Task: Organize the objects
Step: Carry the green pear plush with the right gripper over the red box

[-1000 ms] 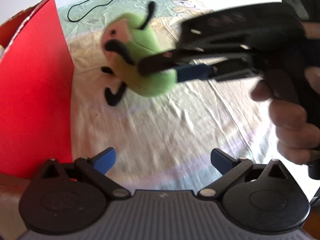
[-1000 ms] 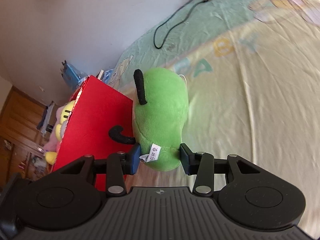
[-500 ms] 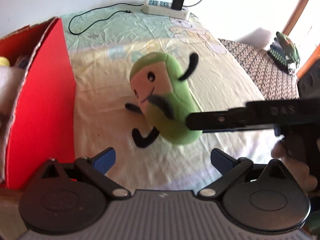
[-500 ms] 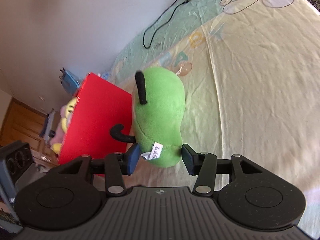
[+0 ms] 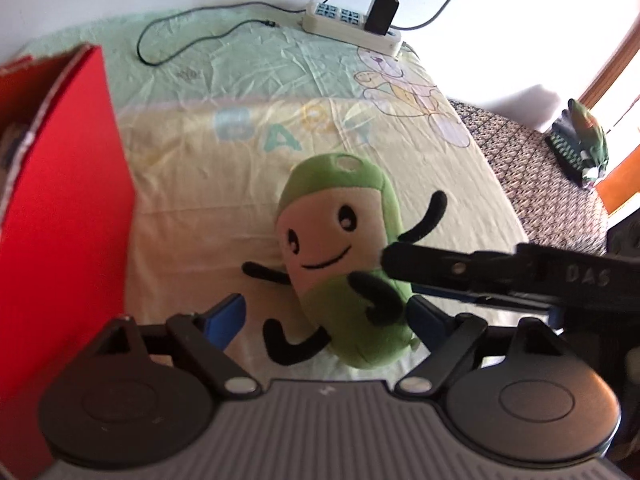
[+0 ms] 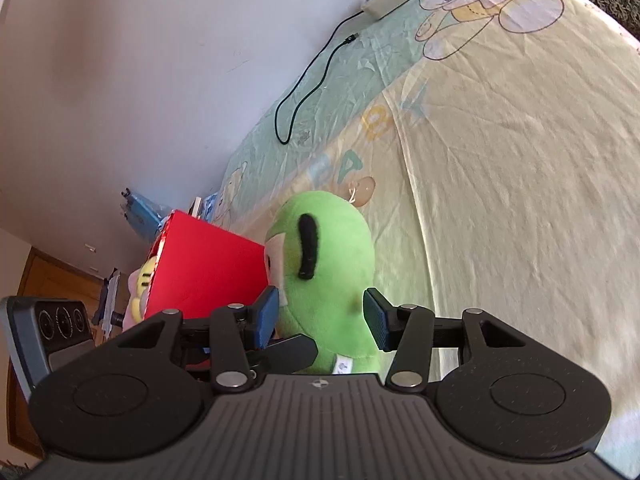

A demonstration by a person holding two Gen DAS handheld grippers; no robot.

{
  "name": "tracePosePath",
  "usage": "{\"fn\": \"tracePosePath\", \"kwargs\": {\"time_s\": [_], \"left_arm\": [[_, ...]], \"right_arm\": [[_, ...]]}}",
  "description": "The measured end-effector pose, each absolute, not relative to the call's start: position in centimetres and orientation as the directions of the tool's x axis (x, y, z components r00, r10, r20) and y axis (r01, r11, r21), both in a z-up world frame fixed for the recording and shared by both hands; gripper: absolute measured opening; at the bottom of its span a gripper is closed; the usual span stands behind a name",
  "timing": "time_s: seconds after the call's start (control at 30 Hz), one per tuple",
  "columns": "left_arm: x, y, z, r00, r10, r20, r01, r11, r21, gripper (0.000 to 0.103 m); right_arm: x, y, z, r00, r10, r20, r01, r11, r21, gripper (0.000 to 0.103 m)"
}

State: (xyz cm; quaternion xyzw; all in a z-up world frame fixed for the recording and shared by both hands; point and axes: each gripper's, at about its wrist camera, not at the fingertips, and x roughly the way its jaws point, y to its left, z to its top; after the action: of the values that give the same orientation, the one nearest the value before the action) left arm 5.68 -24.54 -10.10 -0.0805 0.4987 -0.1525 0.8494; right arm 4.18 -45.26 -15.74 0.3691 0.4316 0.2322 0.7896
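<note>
Our left tool [image 5: 326,316] is closing around the plush toy [image 5: 344,256], which our right tool [image 6: 318,316], loosened since a second ago, barely grips: a handover toward the red box [image 5: 68,200].

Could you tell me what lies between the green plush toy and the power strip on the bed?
Only bare printed bedsheet, seen in the left wrist view: the green plush toy sits nearer, the power strip at the far edge.
</note>
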Motion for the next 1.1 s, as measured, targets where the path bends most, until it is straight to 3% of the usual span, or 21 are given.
{"fn": "tracePosePath", "kwargs": {"time_s": [0.1,0.23,0.4,0.47,0.53,1.1], "left_arm": [[6.4,-24.6,-10.5,0.454,-0.345,-0.822,0.166,0.939,-0.302,0.095],[7.3,-24.4,-11.1,0.442,-0.376,-0.815,0.159,0.926,-0.341,0.094],[8.0,-24.4,-11.7,0.406,-0.423,-0.81,0.154,0.906,-0.395,0.087],[8.1,-24.8,-11.8,0.388,-0.429,-0.816,0.164,0.903,-0.397,0.078],[8.1,-25.3,-11.8,0.373,-0.442,-0.816,0.184,0.897,-0.402,0.075],[5.5,-27.2,-10.1,0.362,-0.385,-0.849,0.271,0.915,-0.299,0.069]], "right_arm": [[4.7,-45.2,-16.5,0.513,0.698,-0.5,-0.03,0.597,0.802,0.055],[5.3,-45.7,-17.7,0.512,0.716,-0.475,0.018,0.544,0.839,0.059],[5.3,-46.4,-18.4,0.5,0.746,-0.44,0.05,0.482,0.875,0.055],[5.2,-46.3,-18.4,0.486,0.758,-0.435,0.039,0.478,0.878,0.052],[5.0,-46.4,-18.4,0.484,0.763,-0.429,0.046,0.467,0.883,0.051],[1.8,-47.3,-17.6,0.48,0.779,-0.404,0.073,0.423,0.903,0.05]]}}
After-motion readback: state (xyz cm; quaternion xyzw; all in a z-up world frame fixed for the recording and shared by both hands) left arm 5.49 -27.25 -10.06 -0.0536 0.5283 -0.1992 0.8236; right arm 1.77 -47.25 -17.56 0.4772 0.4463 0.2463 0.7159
